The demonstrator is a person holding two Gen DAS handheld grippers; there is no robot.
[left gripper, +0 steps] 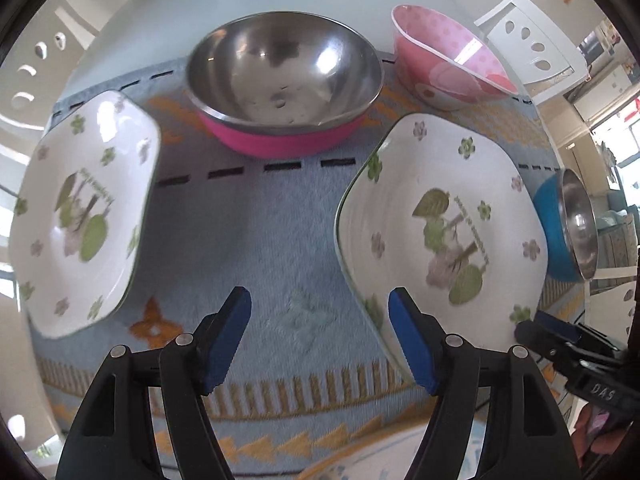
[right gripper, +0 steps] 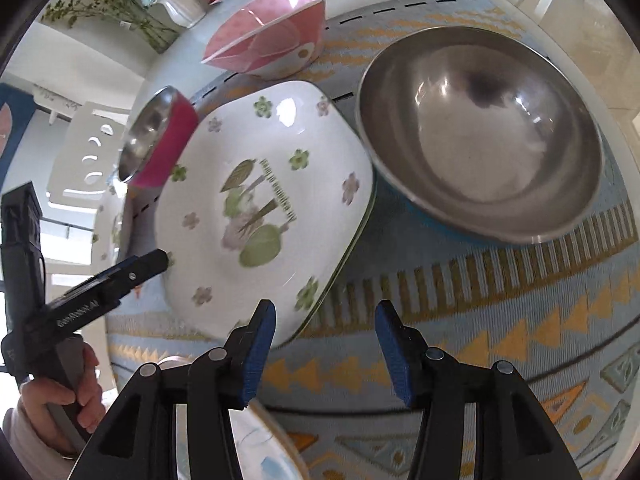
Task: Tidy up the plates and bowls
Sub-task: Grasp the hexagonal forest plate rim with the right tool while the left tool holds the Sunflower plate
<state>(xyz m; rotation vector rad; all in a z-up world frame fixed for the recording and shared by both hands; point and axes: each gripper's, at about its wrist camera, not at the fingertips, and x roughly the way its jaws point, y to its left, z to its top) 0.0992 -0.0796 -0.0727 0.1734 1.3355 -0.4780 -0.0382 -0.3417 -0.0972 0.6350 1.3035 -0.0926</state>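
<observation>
Two white square plates with green flower prints lie on the woven mat (left gripper: 260,240): one at the left (left gripper: 84,216), one at the right (left gripper: 444,232) (right gripper: 260,208). Behind them sit a steel bowl with a pink outside (left gripper: 280,76) (right gripper: 160,136) and a pink dotted bowl (left gripper: 448,56) (right gripper: 272,32). A steel bowl with a blue outside (right gripper: 480,132) (left gripper: 568,224) stands right of the right plate. My left gripper (left gripper: 320,304) hangs open over bare mat between the plates. My right gripper (right gripper: 325,312) is open, its left finger above that plate's near corner.
A plate with a blue pattern (right gripper: 264,456) pokes in at the near edge. A hand (right gripper: 60,396) holds the left gripper (right gripper: 148,264) beside the plate. A vase of flowers (right gripper: 176,4) stands at the table's far end. White chairs (left gripper: 532,40) ring the table.
</observation>
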